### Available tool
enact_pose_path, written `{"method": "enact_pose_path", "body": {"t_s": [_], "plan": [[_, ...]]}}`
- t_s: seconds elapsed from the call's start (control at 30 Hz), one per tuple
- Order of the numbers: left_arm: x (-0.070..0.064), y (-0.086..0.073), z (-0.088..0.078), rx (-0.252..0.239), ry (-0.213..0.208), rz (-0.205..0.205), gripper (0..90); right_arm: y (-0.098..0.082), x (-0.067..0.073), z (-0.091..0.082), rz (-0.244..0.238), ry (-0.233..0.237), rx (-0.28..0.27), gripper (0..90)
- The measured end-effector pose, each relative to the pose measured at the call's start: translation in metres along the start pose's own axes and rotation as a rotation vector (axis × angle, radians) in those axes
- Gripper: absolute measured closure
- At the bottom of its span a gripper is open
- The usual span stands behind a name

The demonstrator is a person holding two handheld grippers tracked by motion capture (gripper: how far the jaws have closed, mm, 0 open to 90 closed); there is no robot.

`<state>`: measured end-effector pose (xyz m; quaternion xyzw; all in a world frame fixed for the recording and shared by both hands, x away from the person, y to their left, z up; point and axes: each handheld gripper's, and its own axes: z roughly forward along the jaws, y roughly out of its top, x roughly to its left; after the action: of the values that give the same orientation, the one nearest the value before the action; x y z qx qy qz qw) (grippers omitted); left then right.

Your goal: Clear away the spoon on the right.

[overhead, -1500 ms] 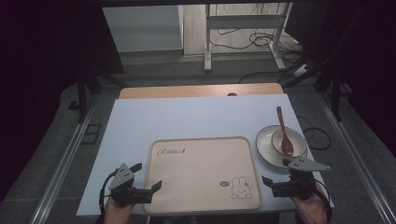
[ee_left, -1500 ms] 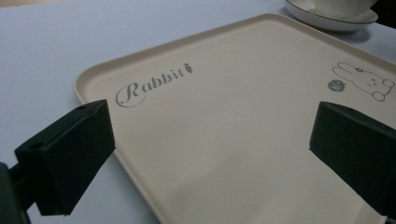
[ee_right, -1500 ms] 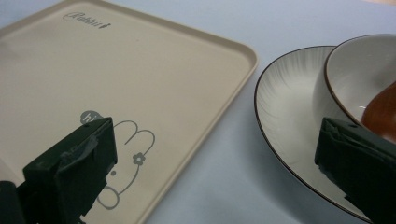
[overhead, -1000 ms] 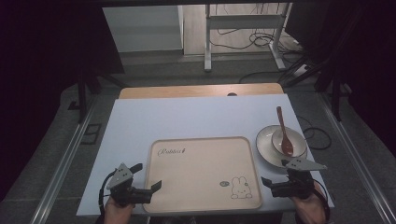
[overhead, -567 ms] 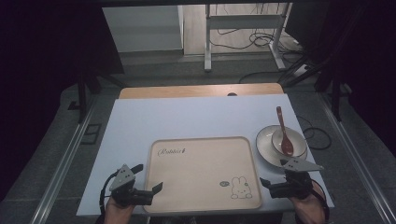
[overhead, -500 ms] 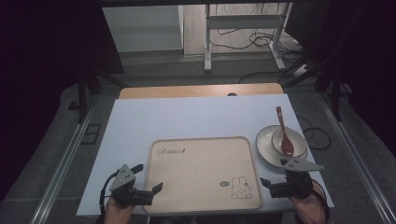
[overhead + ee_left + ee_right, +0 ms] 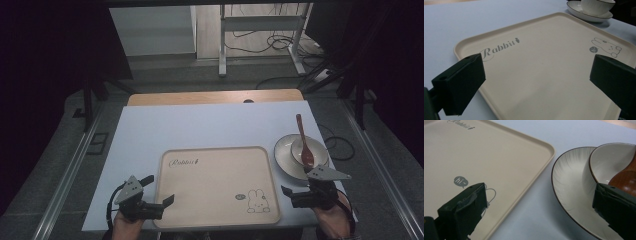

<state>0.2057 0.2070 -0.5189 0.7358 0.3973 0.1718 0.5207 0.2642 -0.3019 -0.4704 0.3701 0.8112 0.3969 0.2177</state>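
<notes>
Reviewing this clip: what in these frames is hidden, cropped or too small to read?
- Spoon: in the right gripper view its handle is cut off by the frame edge, and a jaw covers part of it.
- Rabbit print on the tray: mostly hidden behind the right hand-held gripper's jaw.
- Bowl's inside: top edge of the left gripper view crops it.
- Tray lettering: too small in the high view.

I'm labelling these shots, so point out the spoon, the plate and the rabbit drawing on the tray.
spoon (image 7: 303, 145), high view, middle of its reddish-brown handle and bowl.
plate (image 7: 566, 182), right gripper view, bare ribbed inner surface left of the bowl.
rabbit drawing (image 7: 607, 46), left gripper view, the outlined body on the tray's corner.
</notes>
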Motion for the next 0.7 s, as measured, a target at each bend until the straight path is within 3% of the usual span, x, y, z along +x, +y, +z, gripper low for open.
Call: {"method": "enact_pose_path", "body": {"t_s": [0.2,0.7], "plan": [[0.000,0.000,0.000,0.002,0.000,-0.001,0.0,0.004,-0.004,-0.002,-0.003,-0.020,-0.008,0.0],[0.000,0.000,0.002,0.017,0.011,0.011,0.0,0.011,-0.019,0.000,0.028,-0.014,-0.013,0.0]]}}
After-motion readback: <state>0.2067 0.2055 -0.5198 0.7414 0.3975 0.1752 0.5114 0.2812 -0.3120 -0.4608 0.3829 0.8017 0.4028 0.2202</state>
